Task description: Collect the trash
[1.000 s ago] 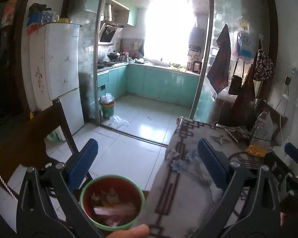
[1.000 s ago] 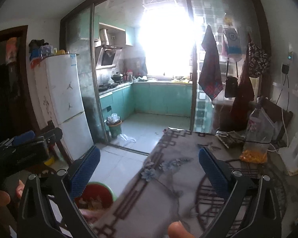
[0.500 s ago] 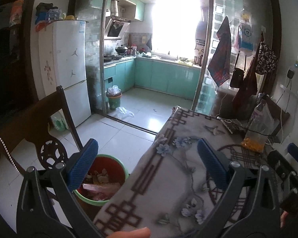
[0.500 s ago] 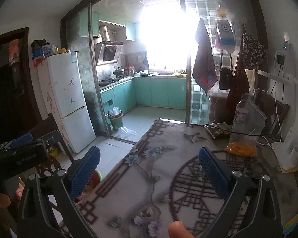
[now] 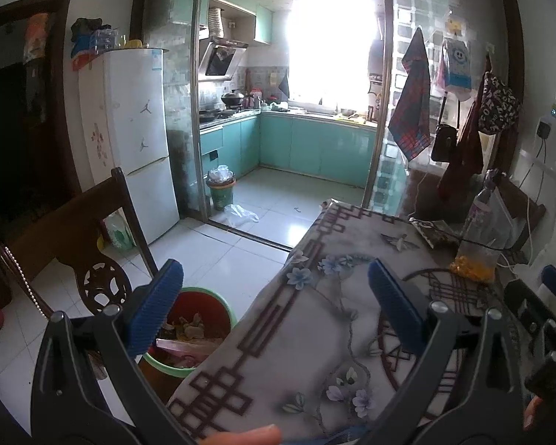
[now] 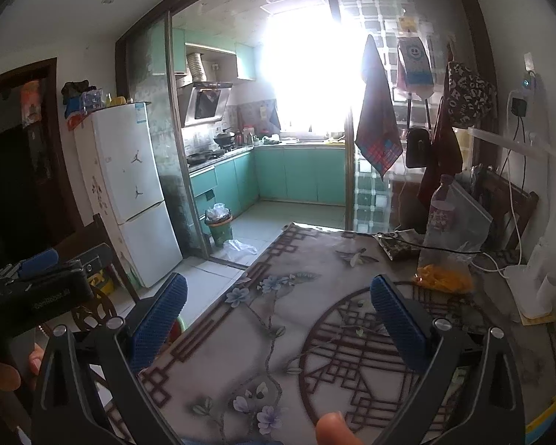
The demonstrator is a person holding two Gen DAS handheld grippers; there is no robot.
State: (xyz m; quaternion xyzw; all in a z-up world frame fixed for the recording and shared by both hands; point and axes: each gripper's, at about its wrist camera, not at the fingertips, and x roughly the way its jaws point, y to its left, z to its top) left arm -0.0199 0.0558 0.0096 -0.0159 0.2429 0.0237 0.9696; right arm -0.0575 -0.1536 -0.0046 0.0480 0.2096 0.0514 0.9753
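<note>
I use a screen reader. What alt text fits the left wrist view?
The open left gripper hangs empty over the edge of a table with a flowered cloth, above a green-rimmed trash bin full of scraps on the floor. Behind stand a wooden chair, a white fridge and a teal kitchen.

Beneath the left gripper, with its ribbed blue rubbery pads, the desk wears a smooth, faintly glossy printed cover. Left of it sits a shiny plastic bin; beyond, glossy floor tiles.
</note>
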